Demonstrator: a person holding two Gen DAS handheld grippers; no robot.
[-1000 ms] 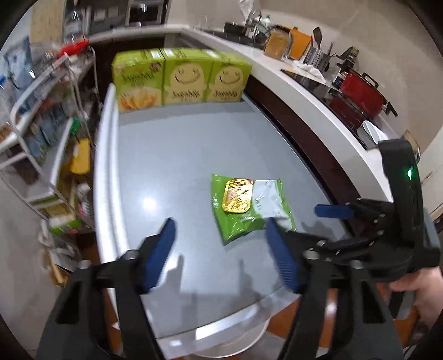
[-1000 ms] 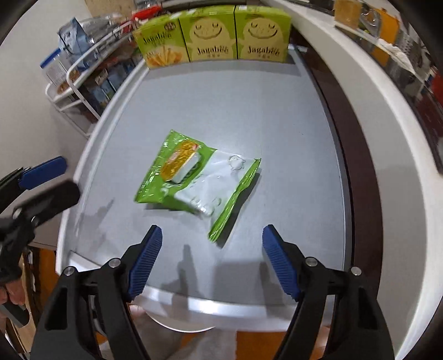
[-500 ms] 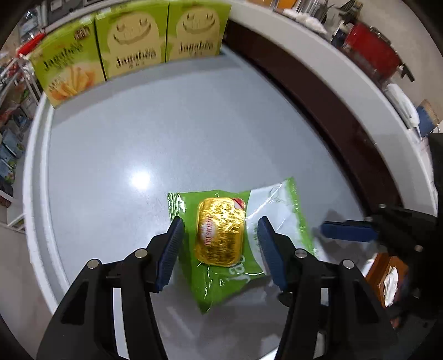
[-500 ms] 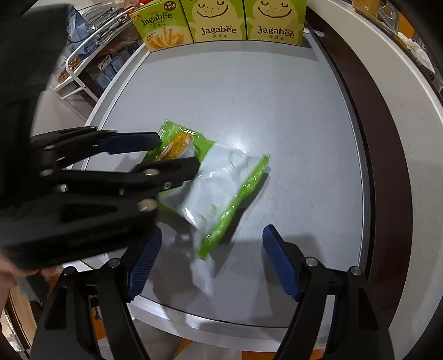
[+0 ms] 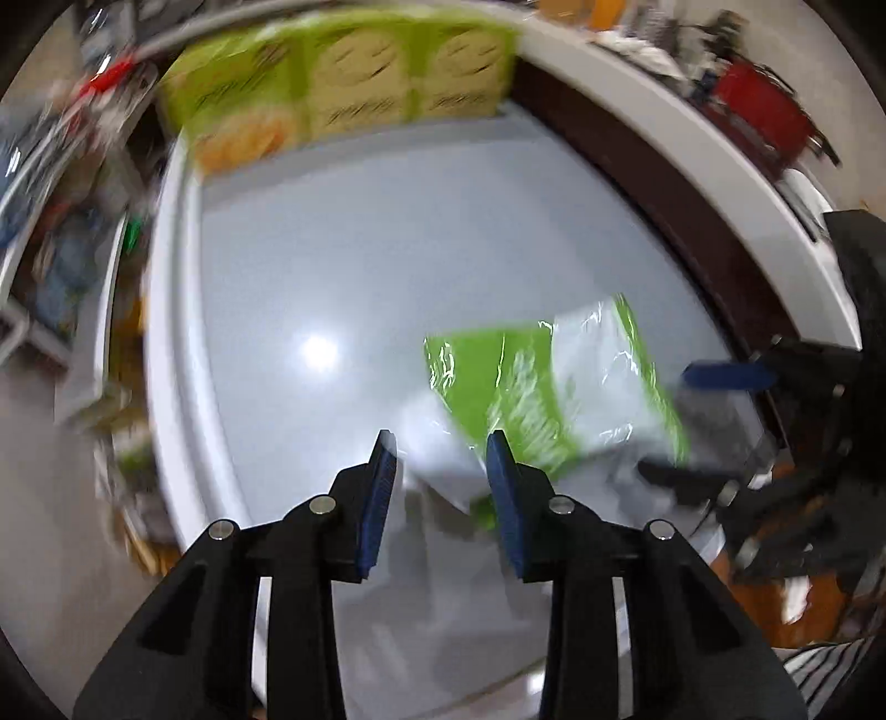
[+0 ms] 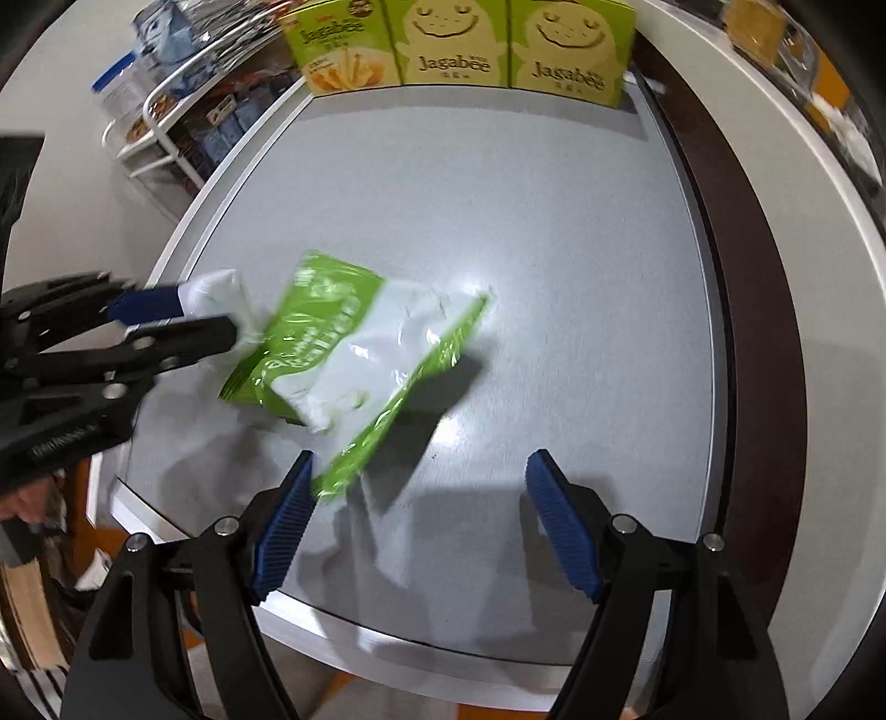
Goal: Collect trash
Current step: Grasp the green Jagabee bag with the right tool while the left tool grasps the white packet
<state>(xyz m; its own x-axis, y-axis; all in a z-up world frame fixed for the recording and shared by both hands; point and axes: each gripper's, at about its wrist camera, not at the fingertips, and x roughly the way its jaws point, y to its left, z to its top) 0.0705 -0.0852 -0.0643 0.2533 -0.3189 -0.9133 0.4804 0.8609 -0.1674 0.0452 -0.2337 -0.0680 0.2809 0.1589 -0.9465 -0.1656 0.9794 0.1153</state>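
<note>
Left gripper (image 6: pixel 221 315) just closed, clenched on the wrapper's (image 6: pixel 354 354) left corner, apparently lifting it off the table (image 6: pixel 554 249). Right gripper (image 6: pixel 418 498) released, near edge. Keep the pinch firm; lift slowly.

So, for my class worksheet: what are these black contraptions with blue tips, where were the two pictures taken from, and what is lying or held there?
There is no robot. A person holds a two-fingered clamp in each hand, each with a camera looking along its fingers. One picture is from the left gripper, the other from the right gripper. On the grey table is a crumpled green wrapper, and three snack boxes stand at the far edge. The left jaws have just been closing on a small white packet. The right jaws are open and empty.
</note>
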